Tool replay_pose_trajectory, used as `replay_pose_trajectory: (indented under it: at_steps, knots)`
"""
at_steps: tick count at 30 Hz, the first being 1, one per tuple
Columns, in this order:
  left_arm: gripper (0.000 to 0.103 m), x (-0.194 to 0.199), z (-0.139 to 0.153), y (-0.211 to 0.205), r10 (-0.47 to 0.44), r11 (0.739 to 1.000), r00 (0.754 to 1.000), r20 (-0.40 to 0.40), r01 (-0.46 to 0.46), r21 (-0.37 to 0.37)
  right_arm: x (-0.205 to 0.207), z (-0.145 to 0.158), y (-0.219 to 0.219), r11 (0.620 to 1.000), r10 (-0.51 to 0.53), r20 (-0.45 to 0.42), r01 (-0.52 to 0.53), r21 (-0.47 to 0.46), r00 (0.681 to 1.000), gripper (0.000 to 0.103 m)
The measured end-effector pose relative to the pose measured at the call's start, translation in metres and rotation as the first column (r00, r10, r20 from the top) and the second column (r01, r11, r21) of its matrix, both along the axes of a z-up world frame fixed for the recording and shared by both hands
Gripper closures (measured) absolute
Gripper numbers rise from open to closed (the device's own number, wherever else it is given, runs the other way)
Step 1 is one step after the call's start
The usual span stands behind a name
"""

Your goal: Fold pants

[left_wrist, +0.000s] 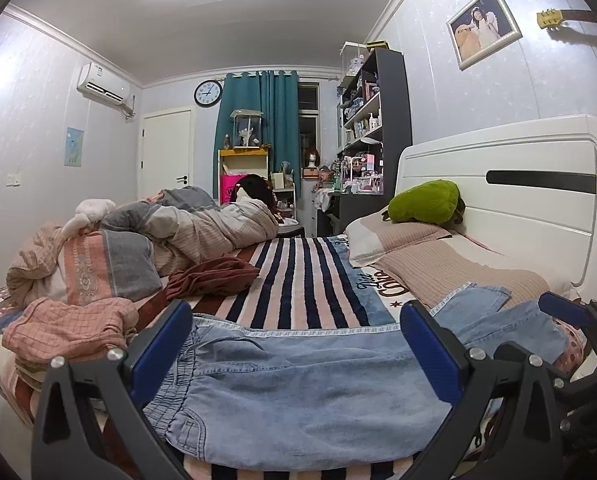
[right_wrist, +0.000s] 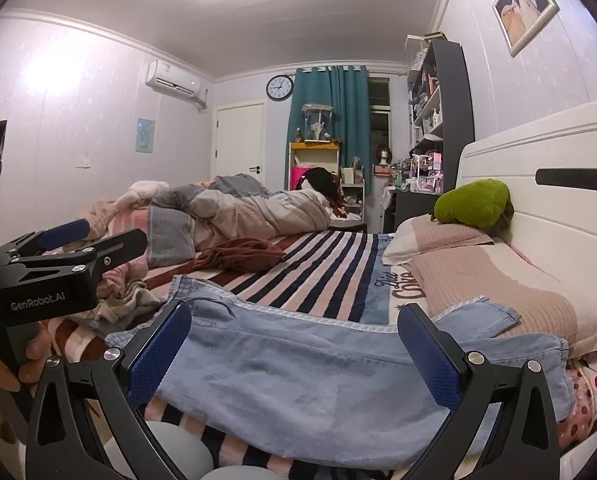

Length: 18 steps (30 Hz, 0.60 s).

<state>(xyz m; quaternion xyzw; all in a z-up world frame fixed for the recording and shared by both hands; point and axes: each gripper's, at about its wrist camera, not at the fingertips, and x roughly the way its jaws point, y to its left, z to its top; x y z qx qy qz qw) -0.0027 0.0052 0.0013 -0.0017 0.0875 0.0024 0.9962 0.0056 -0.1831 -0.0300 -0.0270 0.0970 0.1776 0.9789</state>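
Bedroom setting: a bed with a striped blanket fills both views, bounded on the right by a white headboard.

1. Pants: light blue denim, spread flat across the near edge of the striped blanket. The elastic waistband lies to the left in the left wrist view; the legs run right, toward the pillow. One leg end lies over the pillow's near corner.

2. Left gripper: fingers spread wide, blue pads facing each other, nothing between them. It sits low over the waistband end of the pants. Contact with the fabric cannot be confirmed from this angle.

3. Right gripper: fingers likewise spread wide and holding nothing, positioned above the leg section of the pants.

4. In the right wrist view, the left gripper body appears at the left edge, marked "GenRobot.AI", with the person's hand wrapped around its handle.

5. Surrounding items: a dark red garment lies on the blanket behind the pants; a pink checked garment lies just left of the waistband; a rumpled quilt is heaped behind them; a green plush toy rests against the headboard.
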Motion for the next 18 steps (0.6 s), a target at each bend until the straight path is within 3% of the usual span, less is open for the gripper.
replay_pose_trajectory:
  at_steps: [18]
  knots:
    - [0.001, -0.0038, -0.0032, 0.0044, 0.013, 1.000, 1.000, -0.001, -0.013, -0.008, -0.0020, 0.0005, -0.0008, 1.000, -0.007, 0.009, 0.007, -0.003, 1.000, 0.001]
